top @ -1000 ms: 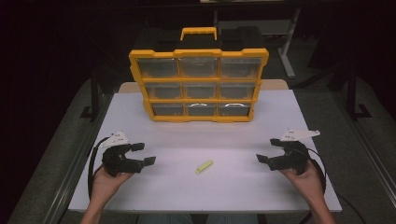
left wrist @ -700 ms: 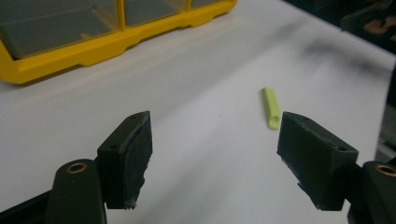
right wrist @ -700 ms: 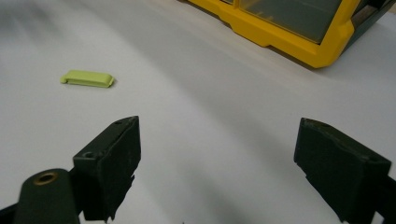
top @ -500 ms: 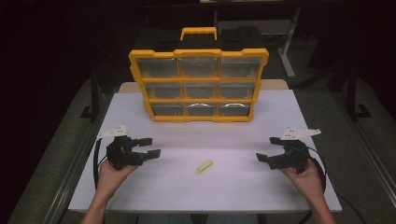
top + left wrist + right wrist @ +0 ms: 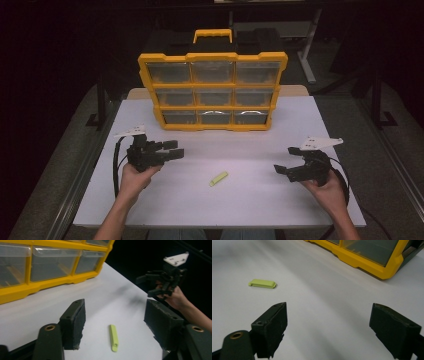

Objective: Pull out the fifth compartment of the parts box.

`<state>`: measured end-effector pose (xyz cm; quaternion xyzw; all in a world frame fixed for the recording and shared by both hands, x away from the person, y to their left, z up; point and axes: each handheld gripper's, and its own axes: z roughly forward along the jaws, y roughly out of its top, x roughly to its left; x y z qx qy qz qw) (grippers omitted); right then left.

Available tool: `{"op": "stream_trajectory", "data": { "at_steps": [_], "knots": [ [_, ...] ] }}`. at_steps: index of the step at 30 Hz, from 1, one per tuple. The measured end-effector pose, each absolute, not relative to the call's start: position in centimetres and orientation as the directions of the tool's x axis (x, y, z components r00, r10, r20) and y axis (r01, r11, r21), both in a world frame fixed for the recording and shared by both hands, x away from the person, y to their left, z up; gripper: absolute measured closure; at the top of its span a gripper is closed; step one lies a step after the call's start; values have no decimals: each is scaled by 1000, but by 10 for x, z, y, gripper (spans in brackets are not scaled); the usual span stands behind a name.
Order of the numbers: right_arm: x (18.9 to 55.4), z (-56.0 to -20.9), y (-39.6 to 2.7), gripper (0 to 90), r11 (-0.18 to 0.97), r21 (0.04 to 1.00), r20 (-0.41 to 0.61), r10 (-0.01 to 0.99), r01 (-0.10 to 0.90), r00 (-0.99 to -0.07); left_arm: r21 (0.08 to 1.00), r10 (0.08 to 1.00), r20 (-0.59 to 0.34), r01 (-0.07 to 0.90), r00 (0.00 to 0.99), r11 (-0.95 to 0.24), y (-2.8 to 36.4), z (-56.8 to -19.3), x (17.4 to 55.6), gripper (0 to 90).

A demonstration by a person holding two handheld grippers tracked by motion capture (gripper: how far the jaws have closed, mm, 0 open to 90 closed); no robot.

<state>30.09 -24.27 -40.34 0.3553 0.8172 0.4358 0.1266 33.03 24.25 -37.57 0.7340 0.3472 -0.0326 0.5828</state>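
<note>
A small flat lime-green piece (image 5: 218,178) (image 5: 113,337) (image 5: 262,283) lies alone on the white table (image 5: 260,200), near its middle. My left gripper (image 5: 174,149) (image 5: 115,315) hovers to the left of the piece and points toward it. It is open; its jaws have just been closing a little, with nothing between them. My right gripper (image 5: 285,160) (image 5: 329,315) is held at the right side of the table, open and empty, and is also seen across the table in the left gripper view (image 5: 146,286).
A yellow organizer case (image 5: 212,90) (image 5: 37,265) (image 5: 367,255) with several clear-fronted compartments stands upright at the back of the table, its handle on top. Dark floor and metal frames surround the table.
My left gripper has moved right and away from the front edge, toward the table's middle, and its jaws stand slightly narrower. The right gripper and the green piece have stayed put.
</note>
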Motion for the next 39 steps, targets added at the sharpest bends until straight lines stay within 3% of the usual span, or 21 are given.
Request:
{"op": "stream_trajectory", "data": {
  "at_steps": [5,7,14,23,27,39],
  "knots": [
    [301,-404,-243,139,368,800,103,693,473,-713,823,482,-505,568,716,17,235,-374,339,295],
    [301,-404,-243,139,367,800,105,694,475,-712,817,484,-517,576,706,32,234,-374,341,349],
    [302,-405,-245,139,359,799,116,695,483,-709,766,499,-601,629,624,136,224,-365,357,357],
    [303,-405,-246,140,358,798,118,697,485,-708,734,509,-645,648,571,203,209,-357,376,376],
    [304,-405,-247,141,357,800,116,696,482,-708,677,456,-719,679,525,285,199,-356,389,390],
    [305,-405,-248,142,352,804,121,692,479,-712,661,460,-739,661,492,356,178,-351,411,436]
  ]
}}
